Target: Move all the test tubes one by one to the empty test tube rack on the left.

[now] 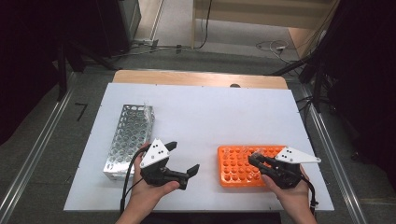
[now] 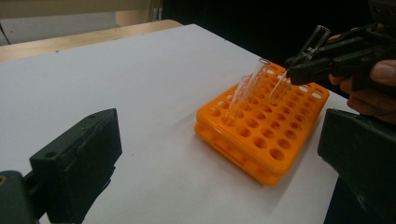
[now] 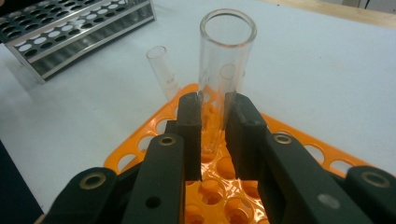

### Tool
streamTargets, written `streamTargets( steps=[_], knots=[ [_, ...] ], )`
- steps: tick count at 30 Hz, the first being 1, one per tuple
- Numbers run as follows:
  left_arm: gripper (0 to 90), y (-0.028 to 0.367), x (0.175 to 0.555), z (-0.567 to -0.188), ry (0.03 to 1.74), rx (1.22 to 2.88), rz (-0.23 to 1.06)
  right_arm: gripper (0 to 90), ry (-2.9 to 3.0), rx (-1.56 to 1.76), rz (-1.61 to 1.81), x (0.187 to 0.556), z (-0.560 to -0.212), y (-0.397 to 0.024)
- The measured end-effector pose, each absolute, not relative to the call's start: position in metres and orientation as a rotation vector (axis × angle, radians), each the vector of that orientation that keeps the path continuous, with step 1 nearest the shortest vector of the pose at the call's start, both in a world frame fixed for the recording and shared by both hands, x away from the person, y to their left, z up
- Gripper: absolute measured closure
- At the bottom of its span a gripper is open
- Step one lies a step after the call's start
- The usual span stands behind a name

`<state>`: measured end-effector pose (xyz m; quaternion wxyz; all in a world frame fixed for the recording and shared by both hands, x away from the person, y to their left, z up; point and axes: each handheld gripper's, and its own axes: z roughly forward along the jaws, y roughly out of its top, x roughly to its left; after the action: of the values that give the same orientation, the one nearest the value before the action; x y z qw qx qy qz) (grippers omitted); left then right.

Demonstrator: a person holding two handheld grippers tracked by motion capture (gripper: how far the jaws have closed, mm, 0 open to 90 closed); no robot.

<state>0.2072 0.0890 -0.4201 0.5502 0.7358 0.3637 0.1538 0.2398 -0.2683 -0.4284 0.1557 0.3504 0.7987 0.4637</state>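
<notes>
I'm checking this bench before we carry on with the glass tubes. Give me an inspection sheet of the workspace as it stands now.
Surface: white board on a wooden table; no spills seen.
Job's things: orange rack near the front right, with clear glass tubes standing tilted in it; one glass tube is clamped and partly in a hole. Metal rack at the left.
Clutter: nothing seen.
Grippers: right gripper shut on the glass tube above the orange rack; left gripper open, holding nothing, between the racks.
Cables: black cable trailing from the left gripper; loose leads on the floor beyond the table.
Surroundings: dark equipment stands either side, grey floor.
</notes>
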Motion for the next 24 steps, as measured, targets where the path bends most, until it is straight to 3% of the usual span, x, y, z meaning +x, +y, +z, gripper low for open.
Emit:
streamTargets(
  steps=[24],
  knots=[
    [3.6, 0.059, 0.194, -0.411, 0.741, 1.757, 0.282, 74.2, 2.458, 0.777, 1.366, 0.213, -0.425, -0.215]
  ],
)
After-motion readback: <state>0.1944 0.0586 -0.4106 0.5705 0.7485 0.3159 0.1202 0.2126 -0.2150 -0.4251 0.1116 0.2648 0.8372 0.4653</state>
